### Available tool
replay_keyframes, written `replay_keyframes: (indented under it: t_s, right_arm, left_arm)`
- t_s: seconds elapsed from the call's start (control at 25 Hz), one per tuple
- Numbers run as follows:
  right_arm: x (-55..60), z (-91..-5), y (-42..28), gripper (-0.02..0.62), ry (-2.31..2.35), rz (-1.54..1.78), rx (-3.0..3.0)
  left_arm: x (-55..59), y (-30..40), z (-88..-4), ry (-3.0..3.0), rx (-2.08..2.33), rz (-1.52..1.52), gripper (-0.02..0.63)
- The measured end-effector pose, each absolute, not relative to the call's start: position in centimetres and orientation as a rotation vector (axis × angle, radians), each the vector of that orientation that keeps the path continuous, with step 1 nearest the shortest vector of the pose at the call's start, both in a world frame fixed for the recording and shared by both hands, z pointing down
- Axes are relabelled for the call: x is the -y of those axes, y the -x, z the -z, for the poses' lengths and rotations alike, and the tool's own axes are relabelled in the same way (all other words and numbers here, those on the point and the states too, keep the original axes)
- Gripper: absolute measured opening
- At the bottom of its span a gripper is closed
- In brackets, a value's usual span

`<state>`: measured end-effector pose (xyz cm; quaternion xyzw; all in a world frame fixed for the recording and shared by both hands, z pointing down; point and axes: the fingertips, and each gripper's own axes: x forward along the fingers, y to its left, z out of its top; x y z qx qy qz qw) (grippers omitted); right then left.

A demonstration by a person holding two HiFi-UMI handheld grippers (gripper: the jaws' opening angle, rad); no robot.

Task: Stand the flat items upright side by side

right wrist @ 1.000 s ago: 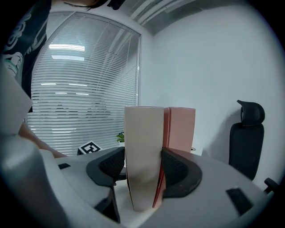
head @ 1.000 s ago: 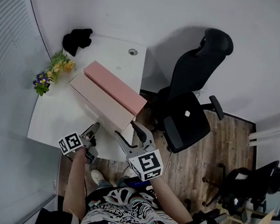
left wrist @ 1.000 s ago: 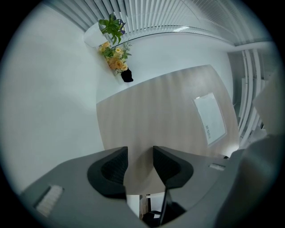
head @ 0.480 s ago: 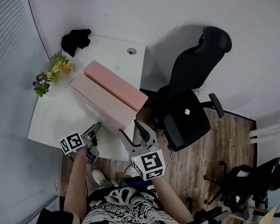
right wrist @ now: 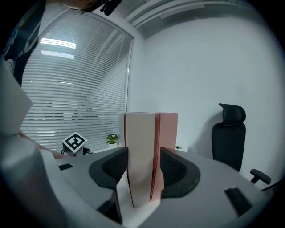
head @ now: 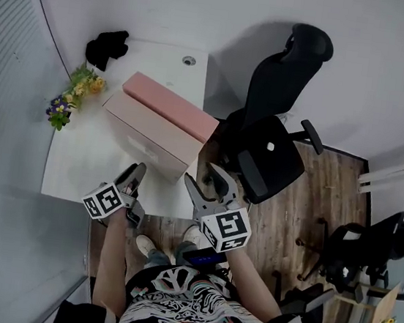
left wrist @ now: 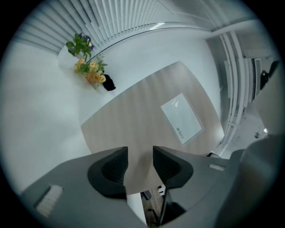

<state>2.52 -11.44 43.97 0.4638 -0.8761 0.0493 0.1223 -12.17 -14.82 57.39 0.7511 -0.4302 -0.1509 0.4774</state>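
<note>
Two flat boxes stand upright side by side on the white table [head: 82, 171]: a beige box [head: 150, 134] and a pink box [head: 172, 105] behind it. My left gripper [head: 135, 176] hovers at the table's near edge, facing the beige box's broad side [left wrist: 147, 111]; its jaws are open and empty [left wrist: 140, 162]. My right gripper [head: 210, 180] points at the boxes' near end. Its jaws have just been closing and stand open [right wrist: 143, 165]. The beige box [right wrist: 140, 156] and pink box [right wrist: 168, 133] show end-on just beyond the pads, untouched.
A flower bunch [head: 74, 96] and a black object [head: 106, 47] sit at the table's far left. A black office chair [head: 272, 129] stands right of the table on wood floor. Window blinds [right wrist: 67, 89] run along the left.
The left gripper has risen and rolled a little. The right gripper's jaws have narrowed while it stayed near the boxes' end. The boxes have not moved.
</note>
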Motion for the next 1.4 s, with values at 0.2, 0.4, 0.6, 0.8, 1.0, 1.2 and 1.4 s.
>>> replay_keyframes:
  t_s: [0.2,0.4,0.6,0.8,1.0,1.2,1.4]
  right_arm:
    - [10.6,-43.9,-4.6,0.175,-1.502,-0.234,2.548]
    - [9.8,-43.5,-5.2,0.085,-1.566,-0.335,2.599]
    - [9.6,-42.5,-5.7,0.0,-1.531,-0.42,2.663]
    - [9.1,-41.2,-6.9,0.0,-1.483,-0.459,2.718]
    - [8.1,-41.1,-9.8,0.0,-1.513,-0.468,2.683]
    - [7.1,-41.8,-12.1,0.0,-1.561,-0.412,2.564]
    - [5.7,-41.3,-12.9,0.0,-1.535,-0.358,2.594]
  left_arm:
    - [13.9,12.4,-53.2,-2.034,1.153,0.305,0.129]
    - [12.4,12.2,-48.9,-2.216,1.295,0.212,0.076]
    - [10.3,10.4,-44.6,-2.293,1.312,0.231,0.0]
    - [8.9,8.0,-41.9,-2.336,1.36,0.181,0.0]
    - [6.8,6.3,-39.2,-2.356,1.449,0.189,0.0]
    - [4.7,4.8,-38.1,-2.382,1.554,0.146,0.0]
    - [3.0,3.9,-38.3,-2.359,1.59,0.164,0.0]
